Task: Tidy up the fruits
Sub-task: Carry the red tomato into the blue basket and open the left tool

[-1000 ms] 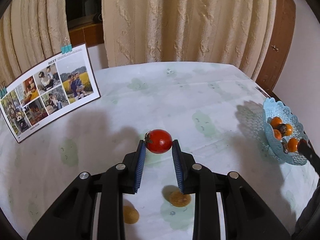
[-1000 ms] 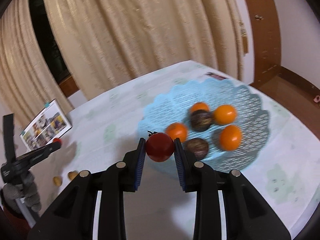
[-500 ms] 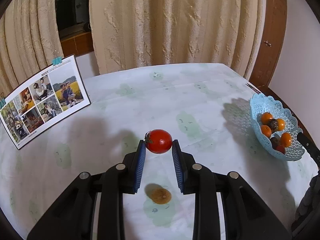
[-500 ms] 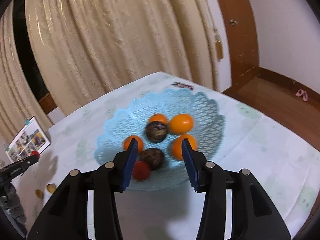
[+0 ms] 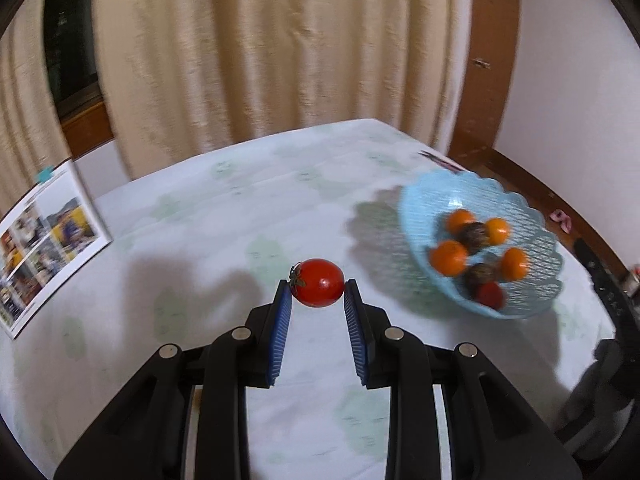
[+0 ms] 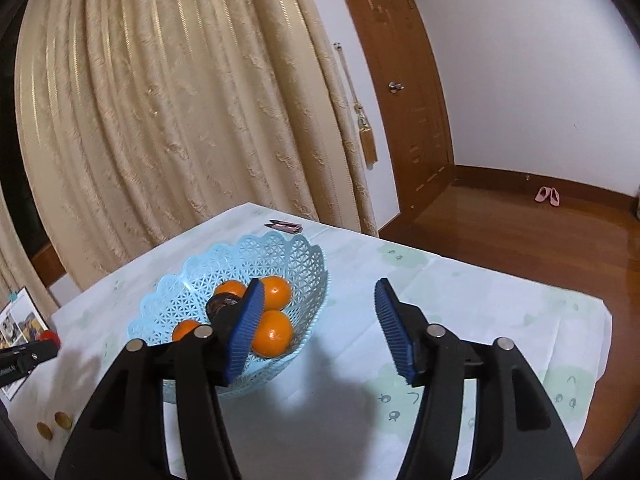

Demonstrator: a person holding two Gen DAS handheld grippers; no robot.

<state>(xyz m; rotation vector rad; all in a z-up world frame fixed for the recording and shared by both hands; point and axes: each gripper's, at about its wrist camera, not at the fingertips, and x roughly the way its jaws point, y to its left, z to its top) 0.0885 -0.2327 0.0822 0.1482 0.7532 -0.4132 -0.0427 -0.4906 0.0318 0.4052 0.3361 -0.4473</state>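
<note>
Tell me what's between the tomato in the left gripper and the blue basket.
Only bare tablecloth with the basket's shadow separates the tomato from the blue basket, in the left wrist view.

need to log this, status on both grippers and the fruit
Left gripper shut on tomato, short of basket. Right gripper jaws just opening, nothing between them; second tomato in basket. Nothing in the way.

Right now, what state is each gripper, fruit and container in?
Left gripper: shut on a red tomato, held above the table.
Right gripper: open, empty; jaws have just been opening.
Blue basket: upright on the table, holding oranges, dark fruits and a second tomato.
</note>
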